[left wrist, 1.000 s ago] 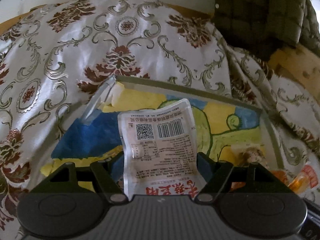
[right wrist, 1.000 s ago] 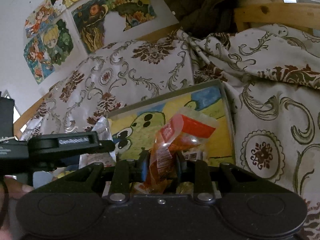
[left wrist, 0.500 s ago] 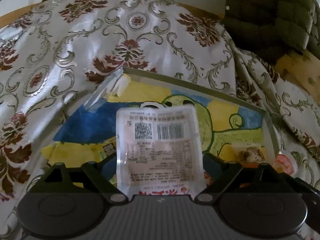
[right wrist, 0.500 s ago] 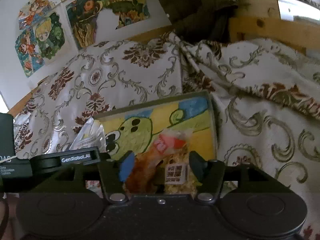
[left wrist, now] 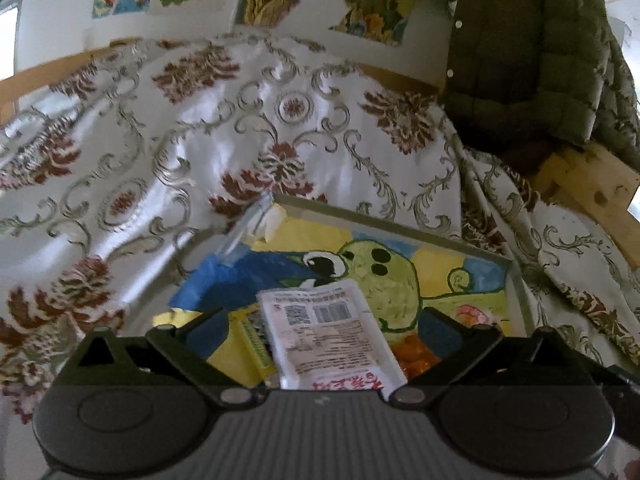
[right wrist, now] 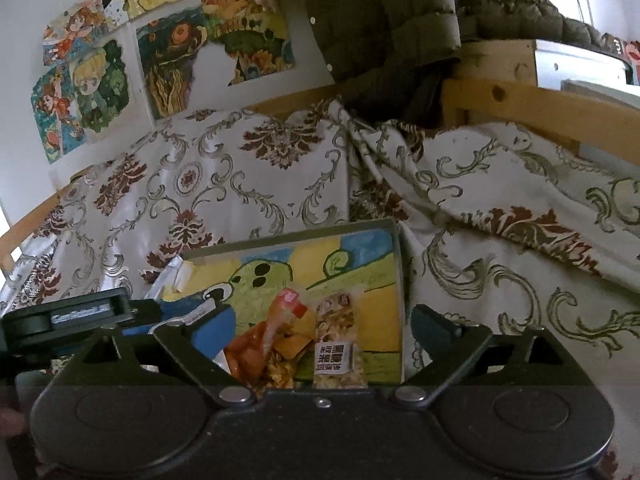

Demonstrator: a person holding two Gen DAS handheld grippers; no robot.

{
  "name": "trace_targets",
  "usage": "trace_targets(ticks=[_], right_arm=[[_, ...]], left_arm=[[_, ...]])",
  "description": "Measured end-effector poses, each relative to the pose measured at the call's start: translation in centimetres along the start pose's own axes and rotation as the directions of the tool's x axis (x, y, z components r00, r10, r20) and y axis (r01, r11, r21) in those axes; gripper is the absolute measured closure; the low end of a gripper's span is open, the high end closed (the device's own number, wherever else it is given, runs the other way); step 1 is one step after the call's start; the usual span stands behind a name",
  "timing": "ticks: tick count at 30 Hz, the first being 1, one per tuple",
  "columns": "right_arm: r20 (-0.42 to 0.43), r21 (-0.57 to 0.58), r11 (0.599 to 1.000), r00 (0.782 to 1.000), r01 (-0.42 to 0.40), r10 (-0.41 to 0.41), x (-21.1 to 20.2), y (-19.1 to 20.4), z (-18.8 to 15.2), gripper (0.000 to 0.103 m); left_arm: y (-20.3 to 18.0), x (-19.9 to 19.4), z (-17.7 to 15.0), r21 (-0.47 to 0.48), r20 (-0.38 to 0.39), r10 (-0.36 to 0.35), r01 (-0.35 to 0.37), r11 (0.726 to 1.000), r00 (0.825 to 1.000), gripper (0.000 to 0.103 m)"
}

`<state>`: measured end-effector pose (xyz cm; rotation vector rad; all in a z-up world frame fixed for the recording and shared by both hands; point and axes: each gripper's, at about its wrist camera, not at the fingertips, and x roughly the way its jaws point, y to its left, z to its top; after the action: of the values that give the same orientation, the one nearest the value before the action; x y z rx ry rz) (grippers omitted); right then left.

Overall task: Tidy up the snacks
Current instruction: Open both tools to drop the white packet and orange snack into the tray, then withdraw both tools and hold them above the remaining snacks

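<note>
A shallow box (left wrist: pixel 400 224) with a painted green cartoon floor lies on the patterned bedspread; it also shows in the right wrist view (right wrist: pixel 394 248). A white snack pouch (left wrist: pixel 328 332) with a barcode lies in it, between the wide-open fingers of my left gripper (left wrist: pixel 320 320). A green-edged packet (left wrist: pixel 256 344) lies beside the pouch. An orange snack bag (right wrist: pixel 264 344) and a nut bar (right wrist: pixel 338 344) lie in the box between the open fingers of my right gripper (right wrist: pixel 308 328). Orange snacks (left wrist: pixel 412 352) show at the box's right in the left view.
The floral bedspread (left wrist: pixel 200 128) surrounds the box. A green quilted jacket (right wrist: pixel 384 20) hangs at the back over a wooden bed frame (right wrist: pixel 520 96). Posters (right wrist: pixel 168 48) cover the wall. The left gripper's body (right wrist: pixel 72 316) sits at the right view's left edge.
The left gripper has opened and let go of the white pouch, which now lies flat. The right gripper released the orange bag into the box and opened wide. Both cameras have tilted up.
</note>
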<state>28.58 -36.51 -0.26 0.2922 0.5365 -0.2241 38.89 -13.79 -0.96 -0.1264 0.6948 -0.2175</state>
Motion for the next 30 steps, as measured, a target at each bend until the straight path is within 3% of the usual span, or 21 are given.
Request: trace_targets(ticks=[7,18,30], right_arm=[[0.025,-0.015,1.000,1.000,0.008,-0.008,-2.3,-0.1,-0.4,0.001],[0.061,-0.081,0.996,0.998,0.026,-0.021,-6.7,0.9,-1.6,0.001],[0.090,-0.182,0.983,0.996,0.000,0.017,-12.9,3.4,-4.5,0.001]], left_arm=[[1.4,-3.9,-1.2,-0.004,0.050,0.028,-0.028,1.000,0.998,0.000],[2.7,-10.8,-4.8,-0.011,0.146,0.044,-0.043,0.999,0.988,0.000],[5.0,-17.7,-8.5,-0.025,0.207,0.091,-0.088,0.996,0.974,0.000]])
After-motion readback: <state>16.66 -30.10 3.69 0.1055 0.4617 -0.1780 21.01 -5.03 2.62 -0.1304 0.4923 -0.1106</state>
